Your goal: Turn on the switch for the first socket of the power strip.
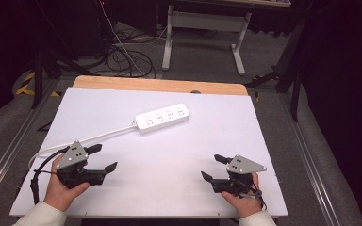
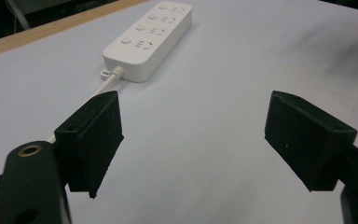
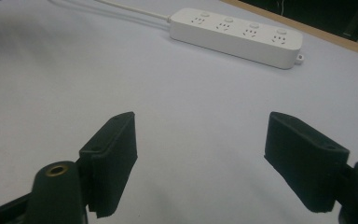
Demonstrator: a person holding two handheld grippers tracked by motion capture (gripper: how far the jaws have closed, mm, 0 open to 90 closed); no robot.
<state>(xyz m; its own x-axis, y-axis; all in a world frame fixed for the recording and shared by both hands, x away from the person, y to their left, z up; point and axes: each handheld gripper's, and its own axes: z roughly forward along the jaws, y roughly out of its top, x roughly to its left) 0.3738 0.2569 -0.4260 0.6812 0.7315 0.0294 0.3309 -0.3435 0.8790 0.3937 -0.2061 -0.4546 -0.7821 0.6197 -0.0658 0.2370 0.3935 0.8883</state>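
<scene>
**Spotter:** What are you seeing from your end?

**Operator:** I'm looking down on the bench (image 1: 122, 197), a white sheet over a wooden top whose far edge is showing as a tan strip. The left claw (image 1: 104, 157) is sitting near the front left corner, held in the person's left hand (image 1: 62, 190). Its jaws are standing wide apart with only bare white surface between them.

**Spotter:** And the other one?

**Operator:** I'm reading the right claw (image 1: 214, 166) near the front right, in the right hand (image 1: 242, 203). Its jaws are also gaping, gripping nothing. The two claws are pointing inward toward the middle of the bench, well apart from each other.

**Spotter:** Where is the power strip lying?

**Operator:** The white power strip (image 1: 162, 118) is lying flat toward the far middle of the bench, slightly angled, sockets facing up. I'm counting four socket groups on it, each with a small round button. Both claws are well apart from it. Its white cord (image 1: 99, 137) is running off its left end toward the front left, passing just beside the left claw.

**Spotter:** Does the left gripper view agree?

**Operator:** Yes, I'm seeing the strip (image 2: 148, 39) ahead and to the left there, with the cord (image 2: 107, 84) slipping behind one jaw. In the right gripper view the strip (image 3: 236, 36) is lying across the top, beyond the open jaws.
</scene>
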